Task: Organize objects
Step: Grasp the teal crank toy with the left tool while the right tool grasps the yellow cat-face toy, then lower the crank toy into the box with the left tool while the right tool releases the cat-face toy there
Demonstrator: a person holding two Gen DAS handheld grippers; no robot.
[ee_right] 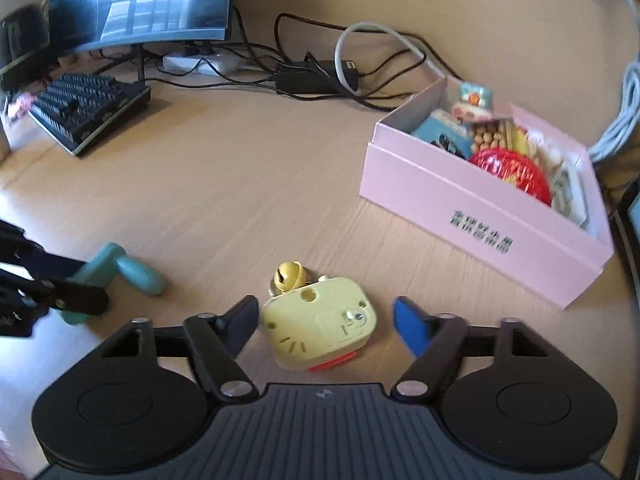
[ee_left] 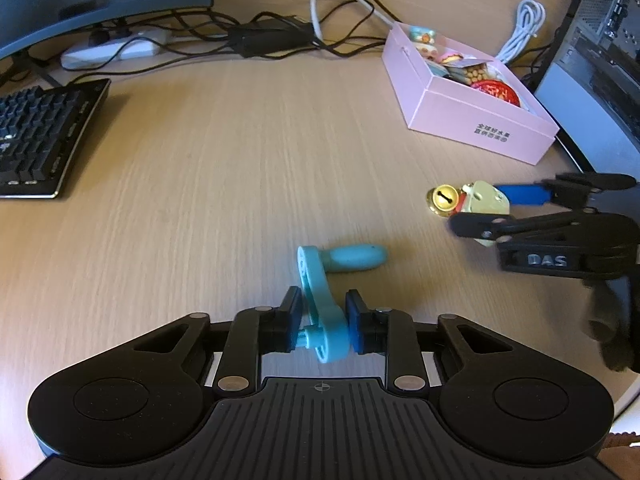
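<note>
A teal plastic crank handle [ee_left: 324, 300] lies on the wooden desk; my left gripper [ee_left: 323, 316] is shut on its arm, the grip end pointing right. It also shows in the right wrist view [ee_right: 120, 272]. A yellow toy with a gold bell [ee_right: 320, 322] lies on the desk between the fingers of my right gripper [ee_right: 326, 326], which is open around it with gaps on both sides. In the left wrist view the toy [ee_left: 476, 200] and right gripper [ee_left: 500, 210] are at the right. A pink open box [ee_right: 480, 216] holding several trinkets stands far right.
A black keyboard [ee_left: 36, 140] lies at the left. A monitor [ee_right: 140, 0], a power strip [ee_left: 112, 50], a black adapter [ee_left: 272, 36] and tangled cables line the back. A computer case [ee_left: 600, 60] stands at the far right behind the pink box [ee_left: 472, 120].
</note>
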